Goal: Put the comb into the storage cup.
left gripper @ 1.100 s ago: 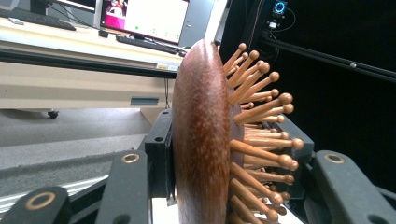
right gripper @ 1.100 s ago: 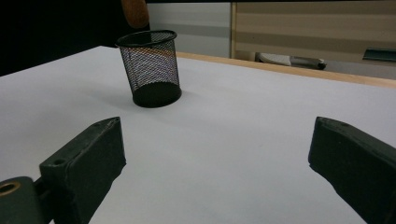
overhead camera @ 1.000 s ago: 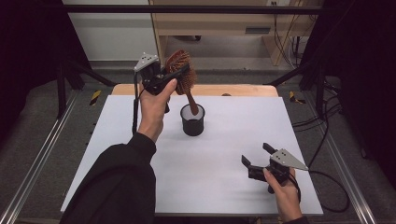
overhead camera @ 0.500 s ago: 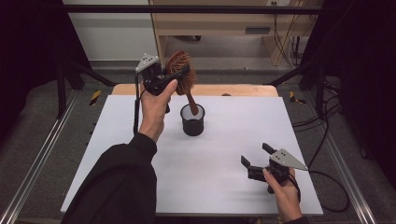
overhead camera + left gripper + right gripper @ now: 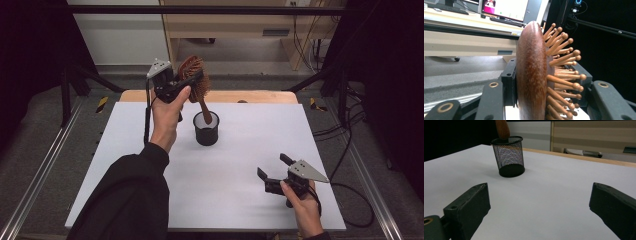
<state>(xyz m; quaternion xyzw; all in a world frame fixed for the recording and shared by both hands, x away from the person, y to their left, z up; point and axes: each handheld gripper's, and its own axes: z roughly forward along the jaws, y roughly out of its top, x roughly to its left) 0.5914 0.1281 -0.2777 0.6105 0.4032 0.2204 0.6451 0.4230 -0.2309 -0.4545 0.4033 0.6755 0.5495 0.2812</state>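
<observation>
A brown wooden hairbrush [image 5: 199, 89] with ball-tipped wooden bristles hangs over the table's far middle, and my left gripper [image 5: 192, 82] is shut on its head. In the left gripper view the brush head [image 5: 531, 75] stands edge-on between the two black jaws, bristles to the right. Its handle [image 5: 204, 111] slants down, and the tip sits at the mouth of a black mesh cup [image 5: 206, 131]. My right gripper [image 5: 272, 165] rests low at the near right, open with nothing in it. From the right gripper view [image 5: 539, 195] the cup [image 5: 509, 155] stands ahead with the handle tip [image 5: 502, 128] at its rim.
The white table top [image 5: 125, 155] has a wooden strip along its far edge. Metal rails run down both sides of the table. A cable trails from the right gripper off the right edge. Beyond the table stands a wooden desk.
</observation>
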